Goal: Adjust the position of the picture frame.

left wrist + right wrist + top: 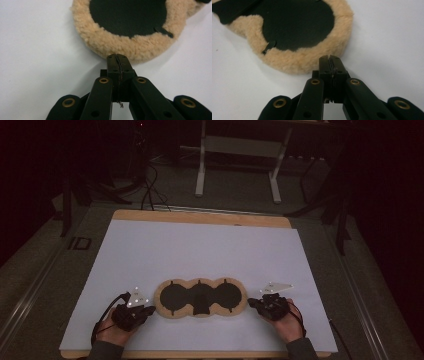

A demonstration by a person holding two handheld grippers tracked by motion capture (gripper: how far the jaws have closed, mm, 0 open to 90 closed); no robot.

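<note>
So we've got the fleece pad (201, 297) lying flat on the white table (200, 250), near the front edge, btw our two hands. It's a three-lobed thing, tan fleece rim w/ black round panels, and its long axis runs straight left-right across the table, i.e. end to end from one gripper to the other.

Left gripper (146, 309) sits just off the pad's left lobe; right gripper (252, 303) just off the right lobe. Each hand is about equally near its own end, so neither has the better reach, it's a two-ended job.

In the left gripper view the jaws are clenched tight together w/ nothing btw them, tips right at the fleece rim (130, 47), which lies dead ahead and slightly to the right. Whether the tips actually touch the pile we can't tell. Same story in the right gripper view: jaws pressed together, empty, w/ the rim (294, 62) just ahead and to the left of the tips.

Our read: any pinch on the rim needs the jaws spread first, then a short push inward along the pad's long axis from both ends
</note>
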